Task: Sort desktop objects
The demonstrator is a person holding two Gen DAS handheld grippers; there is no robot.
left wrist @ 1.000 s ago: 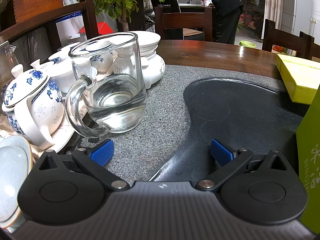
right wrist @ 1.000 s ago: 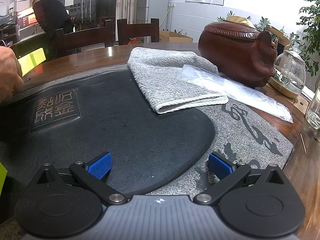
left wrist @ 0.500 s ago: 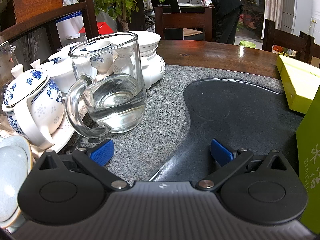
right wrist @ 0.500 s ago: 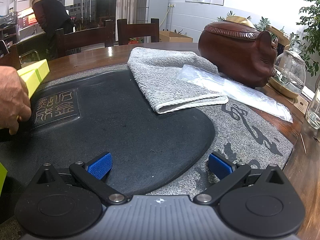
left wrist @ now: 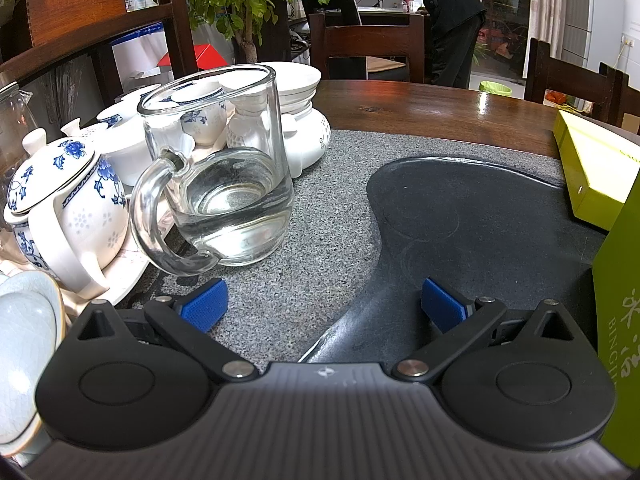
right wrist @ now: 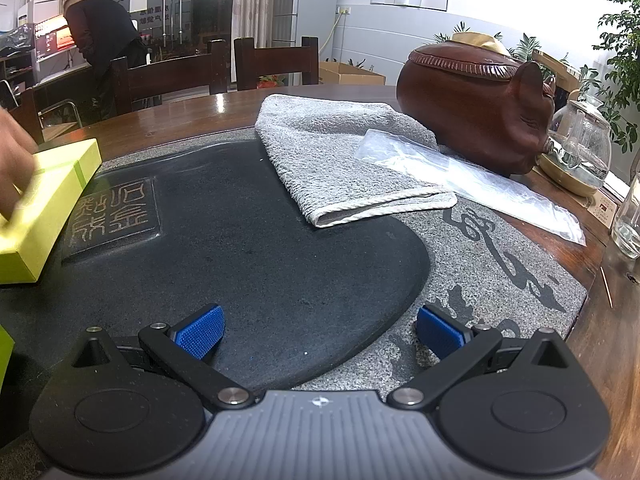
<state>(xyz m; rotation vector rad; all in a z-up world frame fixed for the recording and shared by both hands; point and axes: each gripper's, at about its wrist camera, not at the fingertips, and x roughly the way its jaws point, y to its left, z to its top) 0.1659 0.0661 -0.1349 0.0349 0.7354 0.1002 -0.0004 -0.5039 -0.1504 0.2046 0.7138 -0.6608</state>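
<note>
The left gripper [left wrist: 323,307] sits low over the grey stone tea tray [left wrist: 332,184], its blue pads spread wide with nothing between them. Just beyond its left pad stands a clear glass pitcher [left wrist: 224,184] holding some water, handle turned toward the camera. Left of it is a blue-and-white porcelain teapot [left wrist: 60,196], with white cups and bowls [left wrist: 200,112] crowded behind. At the far right lies a yellow-green box [left wrist: 592,168], resting partly on the dark inner basin of the tray; nearer, at the right edge, stands a green package [left wrist: 624,320] with white script and the letters "BING" readable before the frame cuts off.

The right gripper [right wrist: 320,330] likewise hangs with its pads wide apart and empty above the dark basin [right wrist: 248,248]. A square seal of four carved characters [right wrist: 114,212] is cut into the stone at the left; I cannot read them surely. A hand [right wrist: 12,160] at the left edge rests on the yellow-green box. A folded grey towel [right wrist: 344,160] lies at the far side, a clear plastic bag [right wrist: 472,184] to its right, and behind them a brown clay pig-shaped pot [right wrist: 476,112].
</note>
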